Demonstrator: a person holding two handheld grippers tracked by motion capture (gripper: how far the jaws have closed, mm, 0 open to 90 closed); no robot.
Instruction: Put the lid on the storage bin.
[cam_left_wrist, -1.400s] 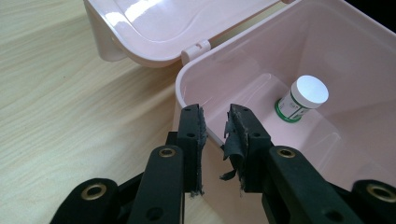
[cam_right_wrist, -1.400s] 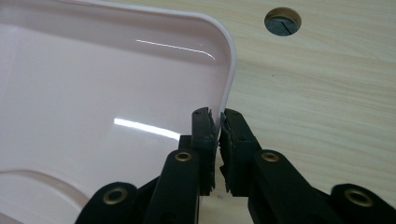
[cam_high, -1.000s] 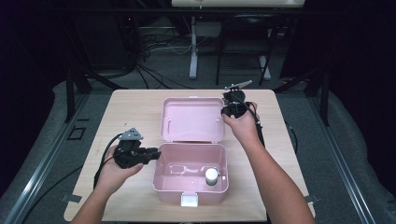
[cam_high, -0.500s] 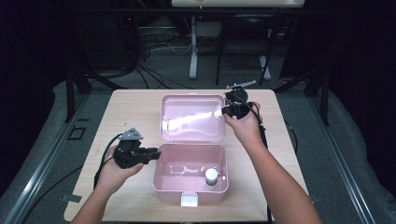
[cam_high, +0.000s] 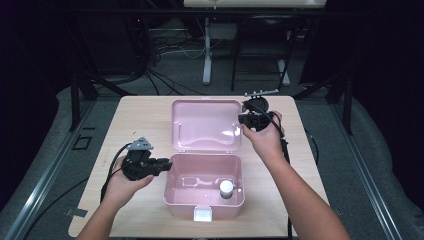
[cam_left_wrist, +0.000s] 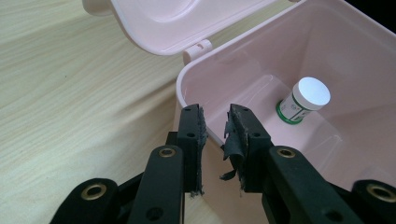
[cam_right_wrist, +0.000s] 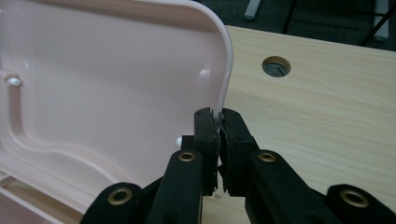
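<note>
Box (cam_high: 204, 200) on table (cam_high: 145, 112), near front edge, centre. Lid (cam_high: 205, 125) open, standing behind box. Bottle (cam_high: 226, 189) upright in box, right of middle. Left gripper (cam_high: 167, 165) at box's left wall, straddling rim. Right gripper (cam_high: 241, 119) on lid's right edge.

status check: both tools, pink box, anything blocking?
Right tool shut on lid edge, lid raised. Left tool astride box left wall, pads not seen pressing. White-capped bottle inside, below lid's closing path.
</note>
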